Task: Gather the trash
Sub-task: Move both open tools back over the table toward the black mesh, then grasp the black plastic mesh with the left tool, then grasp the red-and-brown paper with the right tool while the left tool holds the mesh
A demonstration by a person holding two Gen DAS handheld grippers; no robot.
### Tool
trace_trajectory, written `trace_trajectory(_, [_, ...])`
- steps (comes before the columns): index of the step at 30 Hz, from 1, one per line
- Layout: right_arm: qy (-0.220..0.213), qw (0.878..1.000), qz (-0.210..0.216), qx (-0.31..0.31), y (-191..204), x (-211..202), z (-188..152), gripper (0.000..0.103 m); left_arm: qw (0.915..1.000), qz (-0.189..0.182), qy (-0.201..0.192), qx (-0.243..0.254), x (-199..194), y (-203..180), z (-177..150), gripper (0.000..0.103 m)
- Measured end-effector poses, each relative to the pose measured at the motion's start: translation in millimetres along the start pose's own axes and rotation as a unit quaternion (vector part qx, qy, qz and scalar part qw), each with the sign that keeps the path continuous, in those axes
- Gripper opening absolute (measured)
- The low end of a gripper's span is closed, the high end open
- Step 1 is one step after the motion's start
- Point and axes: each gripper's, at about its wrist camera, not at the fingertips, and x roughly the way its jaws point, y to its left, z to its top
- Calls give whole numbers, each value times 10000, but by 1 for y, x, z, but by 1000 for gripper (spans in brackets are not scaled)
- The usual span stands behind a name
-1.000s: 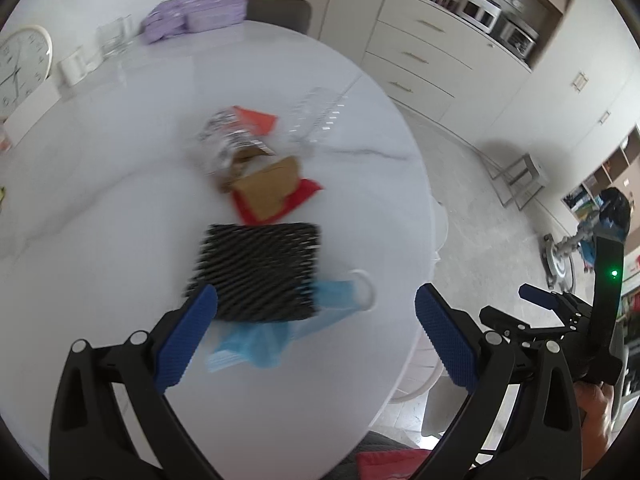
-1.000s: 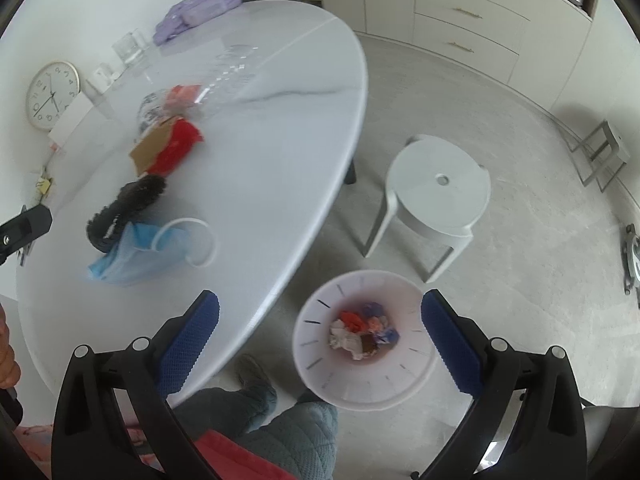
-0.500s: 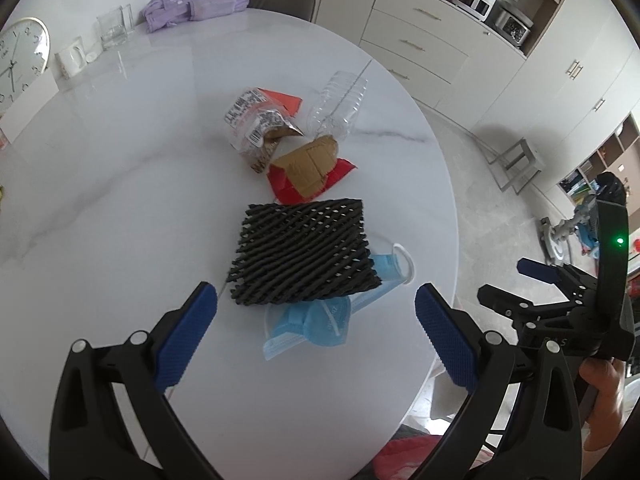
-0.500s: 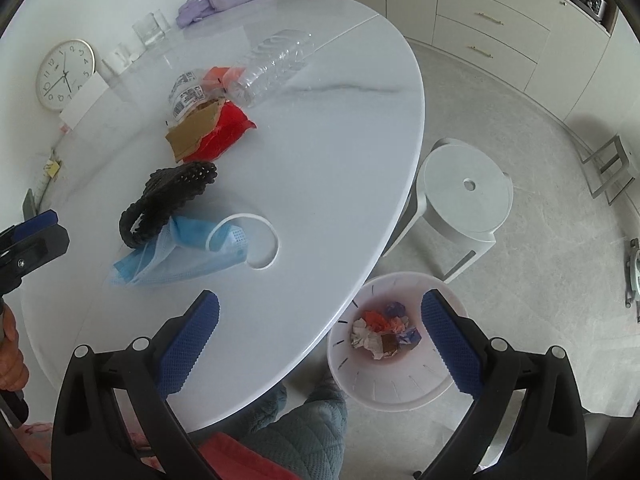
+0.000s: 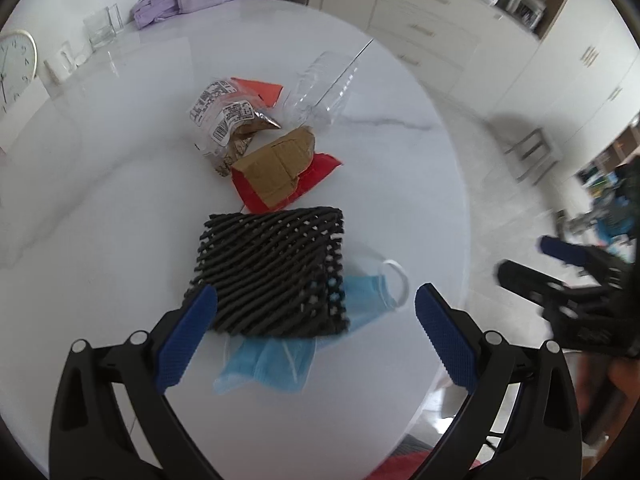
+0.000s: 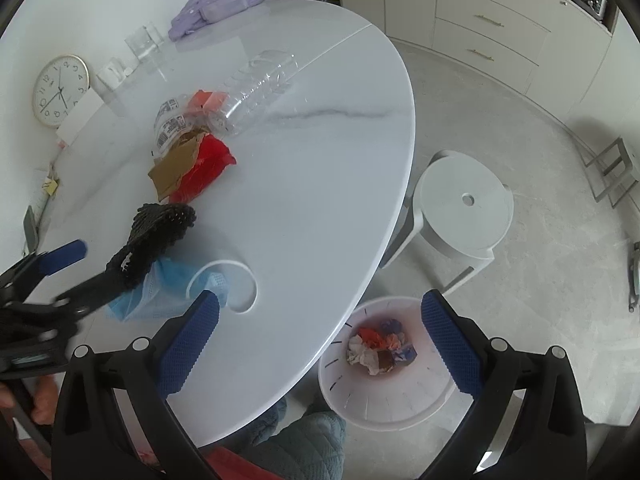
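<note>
Trash lies on the white marble table point(image 5: 100, 208). Nearest is a black foam net point(image 5: 272, 272) on top of a blue face mask point(image 5: 276, 364). Farther back are a cardboard piece on a red wrapper point(image 5: 280, 172), a crumpled clear wrapper point(image 5: 224, 120) and a clear plastic bottle point(image 5: 324, 88). My left gripper point(image 5: 316, 296) is open, low over the net's near edge, one finger at each near corner. My right gripper point(image 6: 320, 304) is open above the table edge, between the mask point(image 6: 168, 284) and the white bin point(image 6: 400, 400), which holds crumpled trash on the floor.
A white stool point(image 6: 464, 208) stands beside the table, near the bin. At the table's far end are a purple bag point(image 6: 220, 4), drinking glasses point(image 6: 144, 44) and a round clock point(image 6: 60, 90). Cabinets point(image 6: 500, 20) line the far wall. The person's knees point(image 6: 304, 440) show below the table edge.
My left gripper has come down and closer to the black net, now framed by its fingers. My right gripper has shifted left, so more of the table and mask show.
</note>
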Motion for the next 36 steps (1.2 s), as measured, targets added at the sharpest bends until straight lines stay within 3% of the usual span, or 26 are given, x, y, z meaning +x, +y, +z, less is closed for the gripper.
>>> trace_trajectory(5, [95, 9998, 138, -136, -15, 8, 3, 100, 9967, 682, 427, -135, 37, -16, 22, 95])
trace_trajectory(9, [168, 9993, 292, -142, -29, 16, 6, 100, 9885, 1218, 828, -330, 64, -19, 33, 93])
trace_trajectory(10, [180, 9992, 326, -138, -33, 18, 7, 100, 9873, 1251, 889, -401, 68, -18, 34, 91])
trace_trajectory(12, [200, 9989, 411, -134, -38, 22, 10, 100, 9842, 1282, 1080, -570, 75, -13, 36, 73])
trace_trajectory(15, [199, 9981, 567, -155, -43, 25, 16, 100, 9820, 1138, 1239, -857, 79, -2, 34, 50])
trace_trajectory(19, [173, 9966, 755, -275, -39, 29, 26, 100, 9839, 807, 1130, -1127, 66, 14, 35, 28])
trace_trajectory(27, [115, 9913, 1087, -733, 5, 39, 49, 100, 9897, 551, 536, -1209, 15, 49, 35, 19])
trace_trajectory(36, [280, 9852, 1250, -1137, 61, 51, 66, 100, 9917, -6, 356, -1236, -18, 96, 17, 19])
